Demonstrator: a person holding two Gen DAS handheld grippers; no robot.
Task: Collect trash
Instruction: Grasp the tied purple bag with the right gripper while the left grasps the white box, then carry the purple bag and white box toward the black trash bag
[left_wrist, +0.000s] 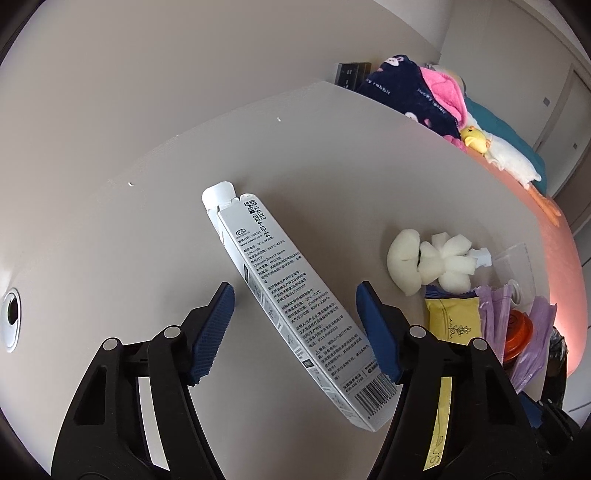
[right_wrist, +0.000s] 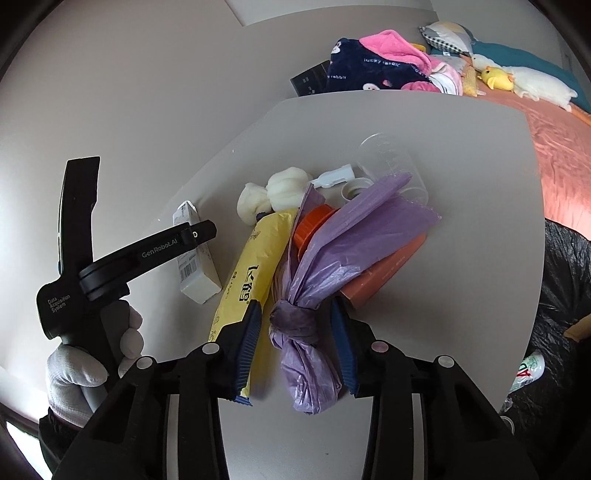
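A long white printed carton (left_wrist: 291, 299) lies on the grey table (left_wrist: 147, 236) between the fingers of my left gripper (left_wrist: 295, 295), which is open around it without touching. The carton also shows in the right wrist view (right_wrist: 197, 258) under the left gripper's body. My right gripper (right_wrist: 293, 321) is open, its blue pads on either side of a knotted purple plastic bag (right_wrist: 325, 266). Beside the bag lie a yellow wrapper (right_wrist: 251, 266), an orange cap (right_wrist: 314, 225), a salmon box (right_wrist: 388, 273), white foam pieces (right_wrist: 273, 195), a small white cap (right_wrist: 334, 177) and a clear cup (right_wrist: 391, 162).
A black trash bag (right_wrist: 561, 295) hangs open at the table's right edge with a bottle inside. Behind the table is a bed (right_wrist: 561, 155) with blankets and a plush duck (right_wrist: 517, 83). A cable hole (left_wrist: 11, 317) sits at the table's left.
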